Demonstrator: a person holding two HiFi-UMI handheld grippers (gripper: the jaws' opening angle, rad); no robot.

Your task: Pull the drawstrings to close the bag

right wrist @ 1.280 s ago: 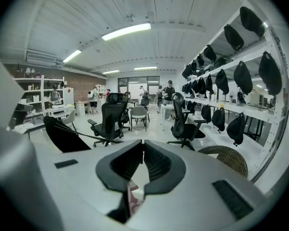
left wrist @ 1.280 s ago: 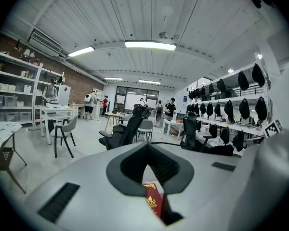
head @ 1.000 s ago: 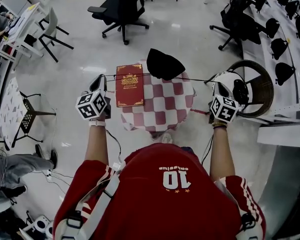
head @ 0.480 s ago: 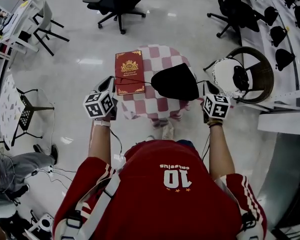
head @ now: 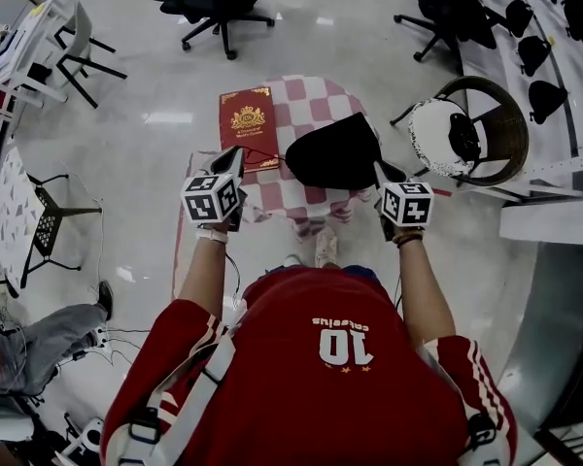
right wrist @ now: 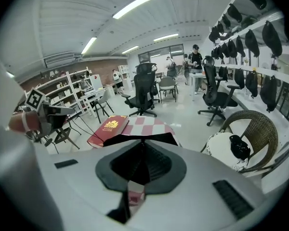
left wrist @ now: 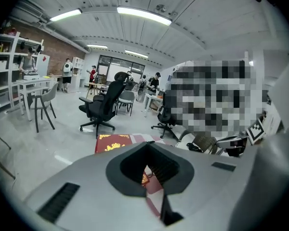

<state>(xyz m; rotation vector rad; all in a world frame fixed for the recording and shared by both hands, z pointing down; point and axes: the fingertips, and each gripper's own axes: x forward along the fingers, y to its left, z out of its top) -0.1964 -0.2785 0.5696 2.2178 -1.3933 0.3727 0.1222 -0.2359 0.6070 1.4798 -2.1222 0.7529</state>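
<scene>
While the bag sits mid-frame on the checked table, I hold its drawstrings clenched in left gripper and right gripper, flanking it about equally.

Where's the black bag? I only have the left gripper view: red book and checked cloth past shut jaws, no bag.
Observer: The head view shows the black bag lying on the checked table, just right of the red book, between the left gripper and the right gripper.
Operator: Is my side's string connected to it?
Observer: Yes. In the right gripper view a thin drawstring runs from the left gripper's tips across the book's near corner to the bag.
</scene>
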